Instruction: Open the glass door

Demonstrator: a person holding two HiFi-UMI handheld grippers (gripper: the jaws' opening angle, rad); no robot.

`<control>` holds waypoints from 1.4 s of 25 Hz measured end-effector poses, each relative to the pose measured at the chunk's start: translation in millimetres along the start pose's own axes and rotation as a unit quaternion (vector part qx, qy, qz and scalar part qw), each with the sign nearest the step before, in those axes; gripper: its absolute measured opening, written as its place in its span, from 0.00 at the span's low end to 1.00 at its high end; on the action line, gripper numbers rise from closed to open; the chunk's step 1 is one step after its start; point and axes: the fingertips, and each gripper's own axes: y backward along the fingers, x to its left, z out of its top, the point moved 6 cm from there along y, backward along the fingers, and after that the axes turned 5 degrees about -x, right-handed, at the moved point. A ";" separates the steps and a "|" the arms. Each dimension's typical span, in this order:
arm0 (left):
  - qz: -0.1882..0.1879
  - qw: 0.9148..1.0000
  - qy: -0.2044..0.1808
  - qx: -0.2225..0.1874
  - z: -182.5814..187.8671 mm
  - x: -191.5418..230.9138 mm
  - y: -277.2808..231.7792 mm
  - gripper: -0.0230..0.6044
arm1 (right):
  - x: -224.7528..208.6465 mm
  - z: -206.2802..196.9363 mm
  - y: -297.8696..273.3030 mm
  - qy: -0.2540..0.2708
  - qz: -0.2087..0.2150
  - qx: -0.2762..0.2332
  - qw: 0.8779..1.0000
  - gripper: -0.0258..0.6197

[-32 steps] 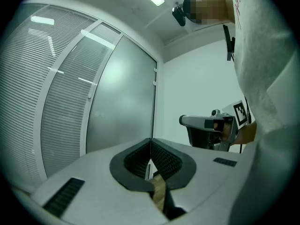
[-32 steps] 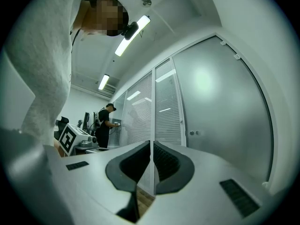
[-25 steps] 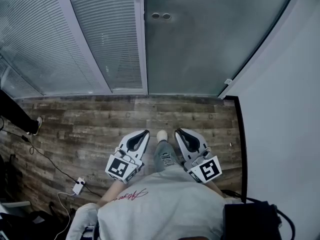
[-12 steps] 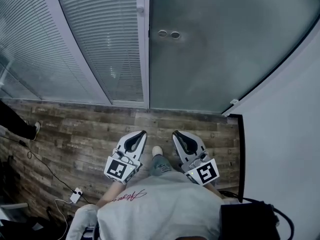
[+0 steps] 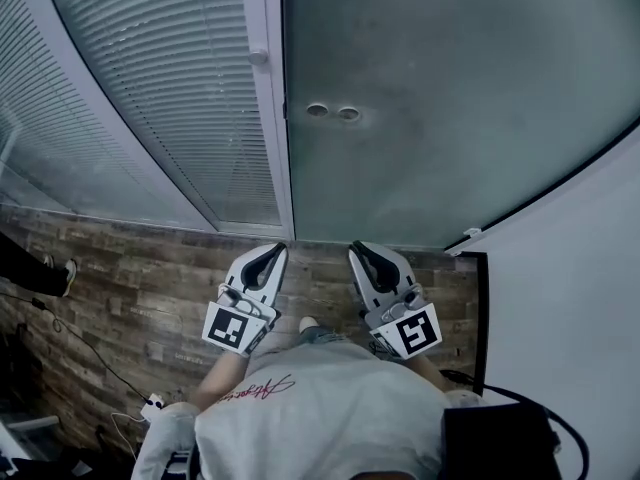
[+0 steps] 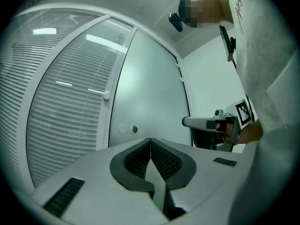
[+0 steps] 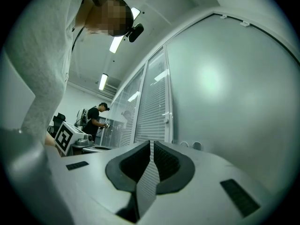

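Note:
The frosted glass door (image 5: 430, 98) fills the upper right of the head view, with two round fittings (image 5: 332, 112) near its left edge. My left gripper (image 5: 268, 258) and right gripper (image 5: 362, 253) are held side by side, level, pointing at the door and short of it. Both are shut with nothing between the pads. In the left gripper view the door (image 6: 150, 93) and its fittings (image 6: 129, 129) lie straight beyond the left gripper (image 6: 150, 142). In the right gripper view the door (image 7: 225, 88) stands close ahead of the right gripper (image 7: 151, 144), its fittings (image 7: 191, 145) just past the tips.
A glass partition with blinds (image 5: 150, 98) and a white frame post (image 5: 262, 98) adjoin the door's left. A white wall (image 5: 570, 288) runs along the right. A cable and adapter (image 5: 150, 403) lie on the wood floor (image 5: 130, 268). Another person (image 7: 93, 118) stands far left.
Both grippers have come forward together toward the door, which now looms larger and nearer. Less floor shows between the gripper tips and the door's foot. Jaws stayed shut.

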 end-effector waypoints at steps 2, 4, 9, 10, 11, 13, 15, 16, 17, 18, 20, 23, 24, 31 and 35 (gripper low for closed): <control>0.003 1.000 -0.002 -0.002 1.4 9.4 -12.1 0.06 | -14.1 -3.8 -9.3 -0.002 -0.004 0.000 1.000 0.09; 0.002 1.000 -0.005 0.001 0.2 15.7 -17.3 0.06 | -22.3 -9.4 -16.3 -0.006 -0.008 0.004 1.000 0.09; 0.013 1.000 0.026 -0.009 3.2 26.3 -25.6 0.06 | -33.4 -19.7 -36.3 -0.014 -0.014 0.002 1.000 0.09; 0.014 0.999 0.033 -0.012 4.3 27.8 -27.6 0.06 | -35.7 -19.5 -40.3 -0.015 -0.018 -0.003 1.000 0.09; 0.013 0.999 0.037 -0.014 5.1 29.3 -29.5 0.06 | -38.0 -19.4 -44.4 -0.014 -0.023 -0.006 1.000 0.09; 0.009 0.999 0.040 -0.017 6.1 33.0 -33.1 0.06 | -44.3 -21.5 -54.2 -0.008 -0.036 -0.008 0.999 0.09; 0.002 0.999 0.042 -0.015 6.3 37.5 -36.5 0.06 | -55.3 -25.8 -68.1 -0.005 -0.052 -0.007 0.999 0.09; -0.002 0.999 0.043 -0.014 6.7 39.8 -37.2 0.06 | -62.2 -28.7 -76.8 -0.005 -0.059 -0.006 0.998 0.11; -0.004 0.999 0.042 -0.013 7.2 42.0 -36.8 0.06 | -69.8 -32.2 -86.5 -0.004 -0.067 -0.004 0.998 0.18; -0.004 0.999 0.041 -0.012 7.5 44.3 -35.3 0.06 | -78.0 -36.3 -97.0 -0.001 -0.074 -0.001 0.997 0.23; 0.001 0.999 0.040 -0.008 6.6 49.3 -30.5 0.06 | -96.5 -46.2 -120.1 0.007 -0.089 0.003 0.996 0.24; 0.010 0.999 0.043 0.003 2.6 55.9 -18.7 0.06 | -123.2 -62.4 -152.3 0.002 -0.118 0.005 0.993 0.28; 0.012 0.999 0.043 0.009 0.6 58.0 -13.1 0.06 | -129.9 -68.2 -160.4 -0.003 -0.126 0.008 0.992 0.29; 0.039 0.998 0.042 0.030 -8.2 79.7 13.7 0.06 | -165.1 -102.4 -204.0 -0.011 -0.188 0.034 0.982 0.31; 0.044 0.998 0.034 0.030 -6.0 86.4 15.6 0.06 | -168.8 -103.8 -216.6 -0.017 -0.196 0.019 0.980 0.31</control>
